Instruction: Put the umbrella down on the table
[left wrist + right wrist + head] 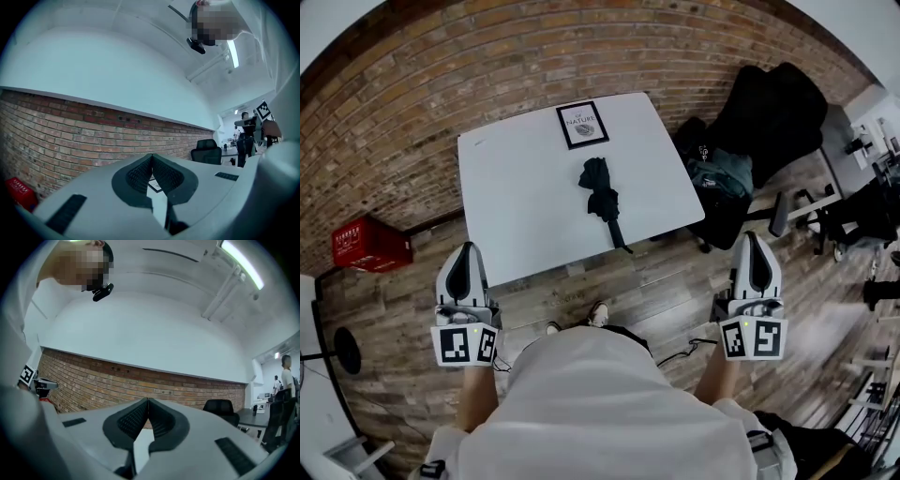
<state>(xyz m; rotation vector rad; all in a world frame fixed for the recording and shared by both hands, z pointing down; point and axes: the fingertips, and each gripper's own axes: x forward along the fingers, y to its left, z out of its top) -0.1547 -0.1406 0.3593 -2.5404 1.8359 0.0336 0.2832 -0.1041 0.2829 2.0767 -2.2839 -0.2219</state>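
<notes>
Head view: the left gripper [467, 251], at the lower left, and the right gripper [756, 239], at the lower right, both have their jaws together and hold nothing. The black folded fabric umbrella [602, 195] lies mid-frame on the white rectangular table [516, 187]. Its long axis runs from upper centre down to the right, slim end toward the table's lower edge. Both grippers point to the frame's top, well apart from the umbrella.

Left gripper view: the jaw tips meet, nothing between them, before a red brick wall [70, 126].

Right gripper view: the jaws are pressed together, empty.
</notes>
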